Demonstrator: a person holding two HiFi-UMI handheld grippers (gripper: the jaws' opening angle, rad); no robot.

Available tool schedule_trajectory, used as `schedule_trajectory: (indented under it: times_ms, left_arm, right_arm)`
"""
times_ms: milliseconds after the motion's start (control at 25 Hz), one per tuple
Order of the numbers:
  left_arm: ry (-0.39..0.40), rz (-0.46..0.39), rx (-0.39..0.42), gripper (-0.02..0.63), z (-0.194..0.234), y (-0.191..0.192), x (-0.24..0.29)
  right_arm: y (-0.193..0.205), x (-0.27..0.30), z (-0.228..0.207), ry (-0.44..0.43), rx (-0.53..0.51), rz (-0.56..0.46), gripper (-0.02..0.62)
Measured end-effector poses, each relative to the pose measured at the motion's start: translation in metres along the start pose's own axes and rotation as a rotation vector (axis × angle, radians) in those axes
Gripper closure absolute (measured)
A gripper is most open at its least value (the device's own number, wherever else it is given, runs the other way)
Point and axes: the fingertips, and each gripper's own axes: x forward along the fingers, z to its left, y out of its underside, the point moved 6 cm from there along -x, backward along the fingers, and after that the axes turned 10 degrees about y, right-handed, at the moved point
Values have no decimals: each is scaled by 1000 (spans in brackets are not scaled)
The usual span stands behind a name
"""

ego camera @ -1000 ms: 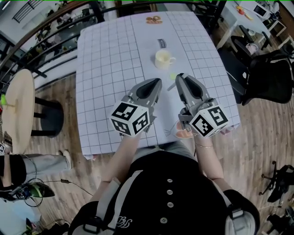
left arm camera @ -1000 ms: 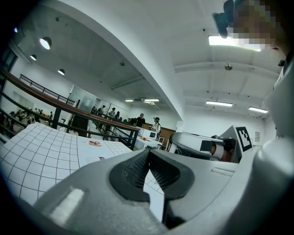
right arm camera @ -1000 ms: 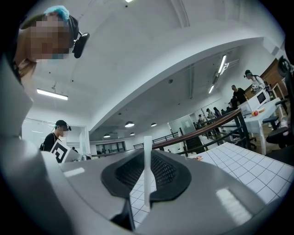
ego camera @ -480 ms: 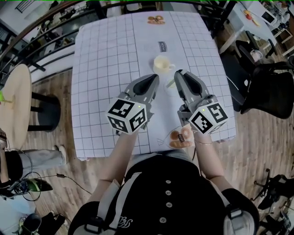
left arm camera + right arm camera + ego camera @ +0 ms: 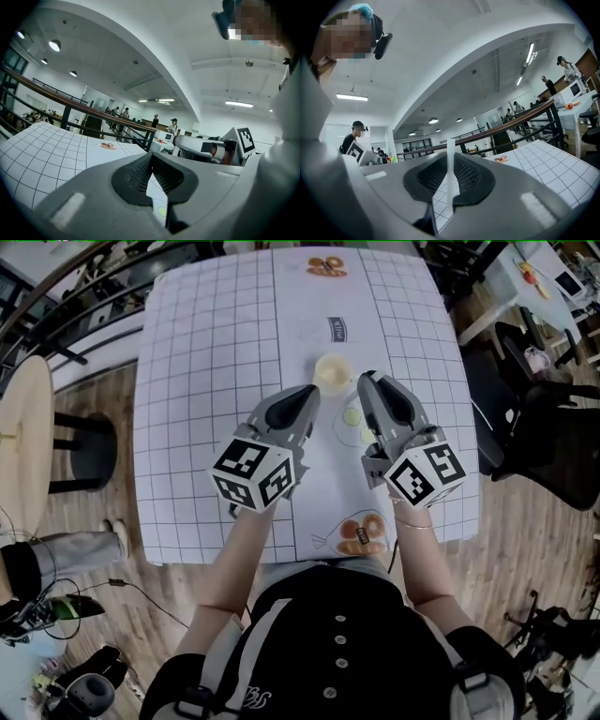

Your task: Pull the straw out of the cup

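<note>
A pale cream cup (image 5: 333,371) stands on the white grid-patterned table (image 5: 206,352), and no straw shows in it. My right gripper (image 5: 366,379) is just right of the cup. In the right gripper view, my right gripper (image 5: 451,157) is shut on a thin white straw (image 5: 450,173) that stands upright between the pads. My left gripper (image 5: 312,390) is just left of the cup. Seen in the left gripper view, my left gripper (image 5: 151,157) has its pads meeting at the tips with nothing between them. The right gripper's body (image 5: 201,147) shows beside it.
The cloth carries printed food pictures at its far edge (image 5: 326,266) and its near edge (image 5: 361,532), plus green dots (image 5: 352,415). A round wooden table (image 5: 19,446) and a black stool (image 5: 89,451) stand left. A black chair (image 5: 534,427) stands right, and a railing runs behind.
Both grippers have moved forward over the table and now flank the cup more closely. The right gripper's hold looks the same.
</note>
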Motion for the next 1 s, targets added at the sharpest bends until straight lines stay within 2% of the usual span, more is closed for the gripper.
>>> schedule_trajectory:
  times_ms: [440,1000]
  left_arm:
    - [-56,-2,-63,607,41,24,27]
    - [-89,54,-154,607,66,63,53]
  right_arm:
    - [26,49,-36,-13,12,36,552]
    - [67,80,-62,-19,-7,90,552]
